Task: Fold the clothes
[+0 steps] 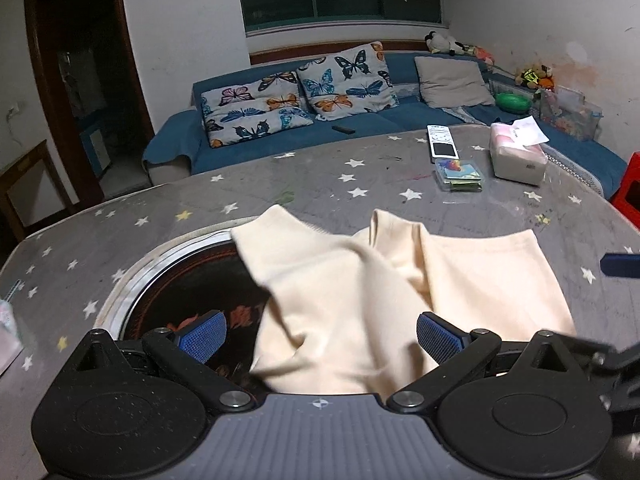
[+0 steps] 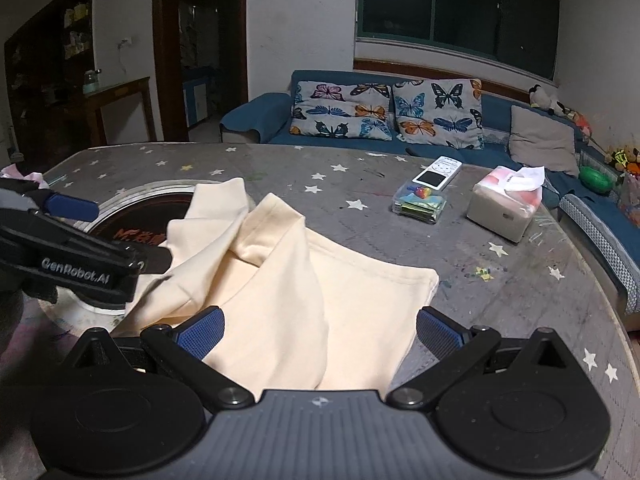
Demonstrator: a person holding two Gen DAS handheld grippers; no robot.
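Observation:
A cream garment (image 1: 360, 300) lies crumpled and partly folded on the grey star-patterned table (image 1: 120, 232), draped over the edge of a round dark inset (image 1: 192, 288). It also shows in the right wrist view (image 2: 288, 280). My left gripper (image 1: 320, 336) is open, its blue pads either side of the near cloth, holding nothing. My right gripper (image 2: 320, 332) is open over the garment's near edge, also empty. The left gripper's body (image 2: 72, 256) shows at the left of the right wrist view. A blue fingertip (image 1: 620, 266) of the right gripper shows at the right edge.
A tissue box (image 1: 516, 156), a clear box of coloured items (image 1: 460, 176) and a white remote (image 1: 442, 140) sit at the table's far right. A blue sofa (image 1: 360, 120) with butterfly cushions stands behind. A red stool (image 1: 630, 192) is at right.

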